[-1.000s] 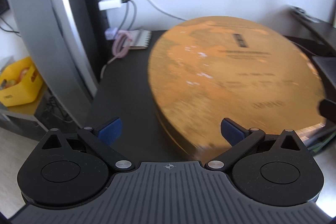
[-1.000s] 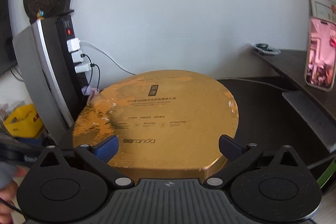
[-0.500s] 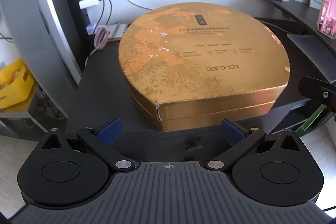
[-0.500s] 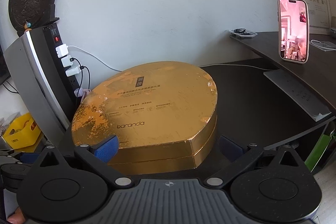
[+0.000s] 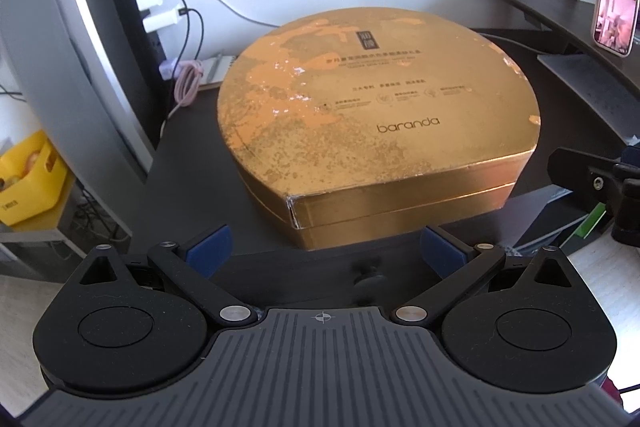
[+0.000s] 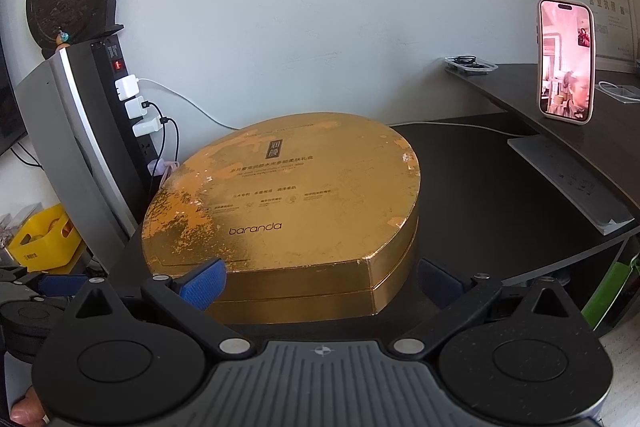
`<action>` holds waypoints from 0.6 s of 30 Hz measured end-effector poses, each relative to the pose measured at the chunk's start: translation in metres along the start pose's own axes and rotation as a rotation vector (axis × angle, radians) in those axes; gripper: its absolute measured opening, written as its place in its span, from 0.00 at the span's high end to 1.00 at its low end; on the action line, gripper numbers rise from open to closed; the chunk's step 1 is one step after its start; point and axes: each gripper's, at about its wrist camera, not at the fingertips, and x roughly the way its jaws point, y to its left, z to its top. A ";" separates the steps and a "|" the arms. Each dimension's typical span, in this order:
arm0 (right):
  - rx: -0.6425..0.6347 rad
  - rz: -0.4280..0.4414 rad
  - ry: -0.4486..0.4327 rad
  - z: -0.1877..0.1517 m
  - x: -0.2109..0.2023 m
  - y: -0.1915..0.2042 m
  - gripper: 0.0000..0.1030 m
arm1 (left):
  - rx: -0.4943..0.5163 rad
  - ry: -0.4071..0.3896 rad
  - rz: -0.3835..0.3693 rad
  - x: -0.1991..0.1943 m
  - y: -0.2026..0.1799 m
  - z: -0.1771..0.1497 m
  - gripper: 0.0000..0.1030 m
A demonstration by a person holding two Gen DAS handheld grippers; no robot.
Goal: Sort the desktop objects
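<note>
A large gold box [image 5: 360, 115] marked "baranda" lies flat with its lid on, on the low dark desk [image 5: 192, 155]. In the right wrist view the same gold box [image 6: 288, 211] fills the middle. My left gripper [image 5: 326, 251] is open, back from the box's near edge, with nothing between its blue pads. My right gripper [image 6: 320, 281] is open too, and its fingers stand to either side of the box's near corner without touching it. The right gripper's body [image 5: 600, 183] shows at the right edge of the left wrist view.
A grey panel with a power strip and white chargers [image 6: 136, 107] stands left of the box. A pink cable [image 5: 186, 87] lies behind it. A phone [image 6: 566, 61] stands on the raised shelf [image 6: 592, 131] at right, above a grey keyboard [image 6: 568, 179]. A yellow bin [image 5: 28, 183] sits lower left.
Both grippers have drawn back and risen from the gold box, which has come to rest flat on the desk. More of the desk and the right-hand shelf shows now.
</note>
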 end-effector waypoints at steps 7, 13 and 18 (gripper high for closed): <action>0.001 -0.001 0.002 -0.001 0.000 0.001 0.01 | 0.024 0.001 0.002 -0.001 -0.003 0.001 0.00; 0.013 -0.007 -0.007 0.000 0.001 0.000 0.01 | 0.045 0.002 0.007 0.000 -0.005 0.002 0.00; 0.024 -0.008 -0.004 -0.001 0.003 0.000 0.01 | 0.062 0.006 0.011 0.002 -0.004 0.003 0.00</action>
